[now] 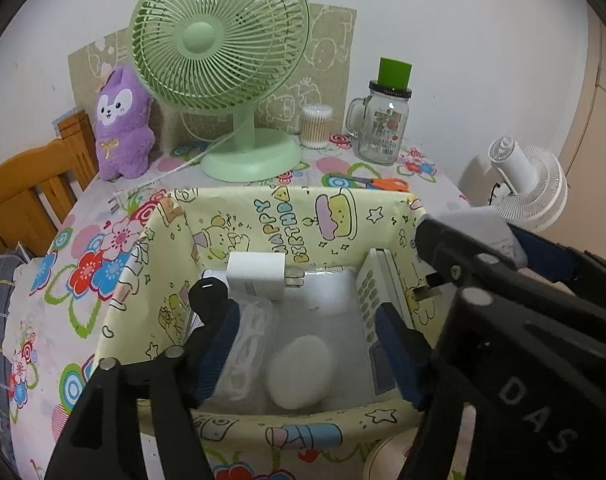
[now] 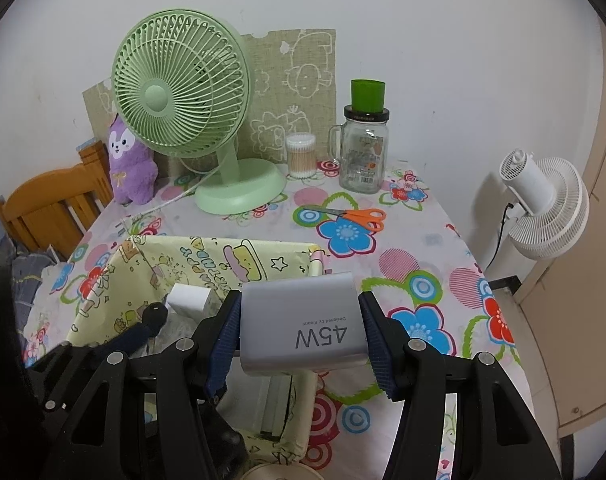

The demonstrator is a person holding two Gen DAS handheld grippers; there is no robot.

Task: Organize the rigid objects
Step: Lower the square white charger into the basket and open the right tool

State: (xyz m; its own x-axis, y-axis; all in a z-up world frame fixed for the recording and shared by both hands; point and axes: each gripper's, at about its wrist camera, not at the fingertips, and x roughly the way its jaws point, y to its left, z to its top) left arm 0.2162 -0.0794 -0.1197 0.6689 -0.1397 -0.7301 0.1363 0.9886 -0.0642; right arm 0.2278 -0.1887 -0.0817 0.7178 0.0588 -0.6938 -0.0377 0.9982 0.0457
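Gripped between the blue pads of the right tool [image 2: 301, 338], a grey 45W charger block [image 2: 301, 326] was held above the near right corner of the fabric-lined box [image 2: 115, 280], not yet inside it. Both pads pressed flat on its two opposite side faces, printed face up. Judged from its look, the block is rigid, compact and fairly dense for its bulk, with a smooth casing that could slip under a light hold; the flat parallel sides already taken are the proper place to hold it. No fragile part was visible.

Left tool [image 1: 303, 312] stood released inside the box [image 1: 383, 204], jaws apart with nothing pressed between them. Beneath it lay a white oval object [image 1: 301, 372] and a clear bag of white cable [image 1: 247, 344], the latter soft and unsuited to a firm pinch. A white plug adapter [image 1: 259, 276] sat at the far end, and a calculator [image 1: 377, 288] leaned against the right wall.

Free floor remained in the box's middle, which appeared the likeliest spot for the charger. Orange scissors [image 2: 351, 216] lay on the surface [image 2: 423, 248] beyond the box.
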